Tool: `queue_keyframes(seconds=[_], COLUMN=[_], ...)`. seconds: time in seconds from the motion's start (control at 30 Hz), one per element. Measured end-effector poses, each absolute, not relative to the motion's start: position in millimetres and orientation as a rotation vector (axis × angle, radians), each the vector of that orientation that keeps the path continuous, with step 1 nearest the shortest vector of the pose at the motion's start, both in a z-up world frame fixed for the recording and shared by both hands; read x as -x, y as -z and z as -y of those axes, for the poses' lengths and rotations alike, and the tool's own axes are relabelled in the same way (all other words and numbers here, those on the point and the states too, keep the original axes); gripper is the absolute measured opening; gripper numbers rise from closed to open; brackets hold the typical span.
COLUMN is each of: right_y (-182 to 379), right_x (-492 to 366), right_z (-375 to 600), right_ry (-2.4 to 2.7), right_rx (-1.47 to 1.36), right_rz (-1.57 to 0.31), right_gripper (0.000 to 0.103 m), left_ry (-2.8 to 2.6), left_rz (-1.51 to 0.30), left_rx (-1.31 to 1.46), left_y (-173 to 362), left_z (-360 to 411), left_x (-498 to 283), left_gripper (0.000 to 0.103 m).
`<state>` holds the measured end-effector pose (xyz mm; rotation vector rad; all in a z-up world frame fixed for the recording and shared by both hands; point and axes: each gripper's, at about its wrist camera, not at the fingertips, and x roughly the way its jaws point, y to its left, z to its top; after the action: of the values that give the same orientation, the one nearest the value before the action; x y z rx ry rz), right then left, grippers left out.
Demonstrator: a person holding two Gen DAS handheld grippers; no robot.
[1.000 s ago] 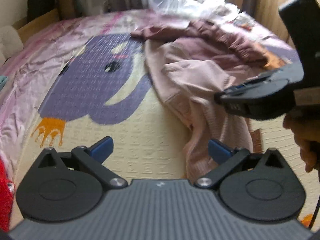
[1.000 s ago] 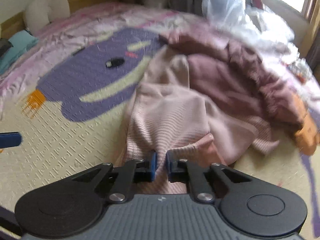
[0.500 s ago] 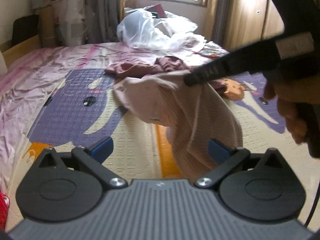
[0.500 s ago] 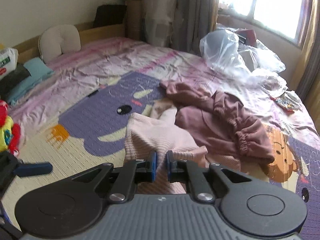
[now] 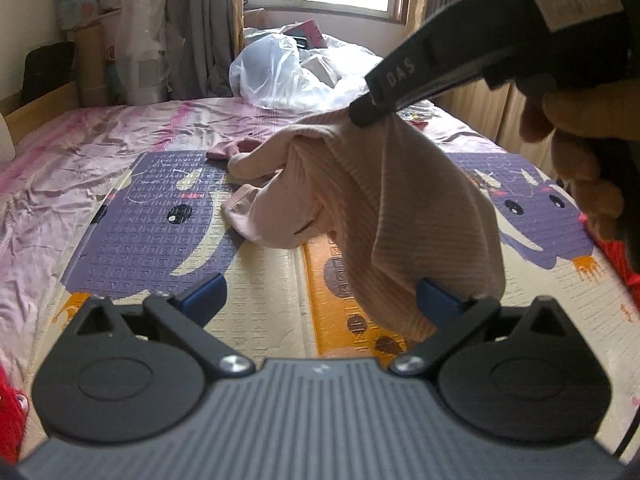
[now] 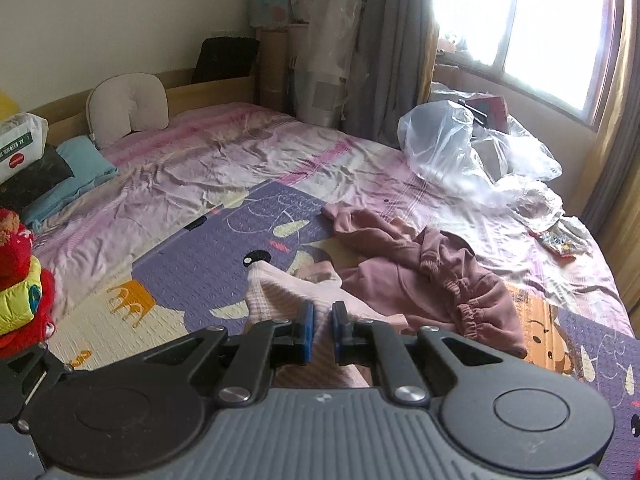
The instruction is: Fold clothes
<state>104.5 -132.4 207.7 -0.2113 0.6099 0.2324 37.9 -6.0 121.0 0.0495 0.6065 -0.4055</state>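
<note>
Nearest, at the bottom of the left wrist view, the left claw [image 5: 320, 300] stands wide apart, holding nothing; the hanging pale pink garment [image 5: 384, 216] drapes just beside its right-hand pad. Upper right, the right claw [image 6: 320, 330] is clamped on that garment's edge, lifting it above the play mat [image 5: 160, 240]. Farther back lie a mauve garment [image 6: 432, 276] and a clear plastic bag [image 6: 444, 140], its contents unclear.

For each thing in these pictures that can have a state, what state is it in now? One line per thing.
Right claw: shut on the light pink garment.
Left claw: open, holding nothing.
Light pink garment: lifted, hanging crumpled from the right claw.
Dark pink garment: lying crumpled on the bed, unfolded.
Clear plastic bag: lying on the bed, crumpled.
</note>
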Motion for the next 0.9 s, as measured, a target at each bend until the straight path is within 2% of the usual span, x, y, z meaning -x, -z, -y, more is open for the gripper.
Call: queue_keyframes(seconds=[0.9], right_y=[-257], right_x=[-61], right_z=[119], right_ry=[-0.220], right_rx=[0.255], right_rz=[-0.523], right_gripper=[0.003], left_ry=[0.398], left_rz=[-0.622], left_rx=[-0.058], left_y=[-125], left_z=[-2], left_x=[-24], left_gripper=[0.103])
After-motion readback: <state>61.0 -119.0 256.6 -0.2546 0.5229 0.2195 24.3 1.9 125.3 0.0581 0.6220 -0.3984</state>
